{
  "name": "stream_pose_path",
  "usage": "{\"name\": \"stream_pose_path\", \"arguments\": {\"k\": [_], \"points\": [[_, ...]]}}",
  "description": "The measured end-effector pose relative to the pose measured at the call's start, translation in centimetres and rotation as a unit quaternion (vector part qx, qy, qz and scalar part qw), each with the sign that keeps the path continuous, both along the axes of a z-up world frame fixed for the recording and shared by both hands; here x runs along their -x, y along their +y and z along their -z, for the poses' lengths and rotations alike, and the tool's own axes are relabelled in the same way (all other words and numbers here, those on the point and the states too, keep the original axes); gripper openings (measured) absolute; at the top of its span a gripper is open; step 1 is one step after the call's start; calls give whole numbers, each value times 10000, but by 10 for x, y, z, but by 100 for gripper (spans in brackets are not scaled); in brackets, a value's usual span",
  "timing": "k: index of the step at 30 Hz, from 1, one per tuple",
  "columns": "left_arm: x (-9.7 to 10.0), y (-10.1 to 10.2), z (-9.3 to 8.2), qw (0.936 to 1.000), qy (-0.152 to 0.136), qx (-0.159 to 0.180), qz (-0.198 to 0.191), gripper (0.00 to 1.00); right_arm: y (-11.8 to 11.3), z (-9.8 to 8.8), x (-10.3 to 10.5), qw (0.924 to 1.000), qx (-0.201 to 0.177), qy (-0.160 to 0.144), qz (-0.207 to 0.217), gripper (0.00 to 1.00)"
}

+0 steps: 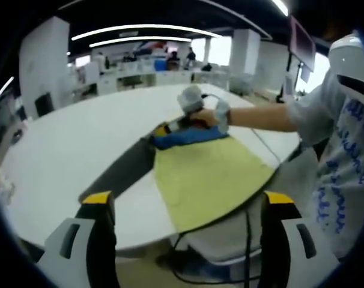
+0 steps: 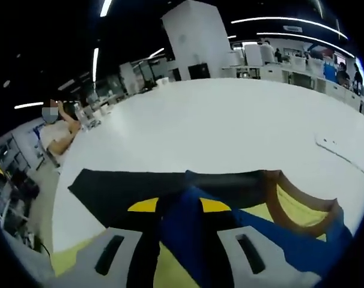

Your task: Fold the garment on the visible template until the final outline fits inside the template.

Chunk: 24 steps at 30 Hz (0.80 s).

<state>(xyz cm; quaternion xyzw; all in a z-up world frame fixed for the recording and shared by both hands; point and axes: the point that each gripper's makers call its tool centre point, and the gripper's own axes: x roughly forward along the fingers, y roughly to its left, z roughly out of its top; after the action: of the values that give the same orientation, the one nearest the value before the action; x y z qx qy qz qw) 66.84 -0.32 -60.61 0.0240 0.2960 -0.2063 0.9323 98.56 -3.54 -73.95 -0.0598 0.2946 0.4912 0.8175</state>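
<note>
Garment in right hand-held gripper, over template

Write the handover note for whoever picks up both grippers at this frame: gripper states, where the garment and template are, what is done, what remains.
Left gripper: open, held back off the table edge, holding nothing.
Right gripper: shut on the garment's blue fabric, at the far end of the yellow template.
Garment: blue and dark, its dark part trailing off the template onto the white table.
Done: one edge gripped.
Left: fold until the outline fits inside the template.
</note>
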Motion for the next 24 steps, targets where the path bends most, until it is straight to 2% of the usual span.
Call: {"name": "stream_pose_path", "arguments": {"k": [3,10,17,19,24], "points": [[0,-1,-1,10000,-23,-12,7,97,1,-1,-3,10000,-7,-49,-36,34],[-1,-1,-7,9999,-119,-38,-23,97,0,-9,4,9996,-58,-190,-183,46],[1,-4,-10,9999,-142,-48,-13,97,-3,-13,14,9995,-140,-121,-260,66],[1,-4,-10,9999,-153,-67,-19,97,-5,-16,15,9995,-139,-169,-233,76],[2,-5,-11,9998,-164,-84,-19,97,-13,-21,18,9994,-75,-275,-186,88]]}}
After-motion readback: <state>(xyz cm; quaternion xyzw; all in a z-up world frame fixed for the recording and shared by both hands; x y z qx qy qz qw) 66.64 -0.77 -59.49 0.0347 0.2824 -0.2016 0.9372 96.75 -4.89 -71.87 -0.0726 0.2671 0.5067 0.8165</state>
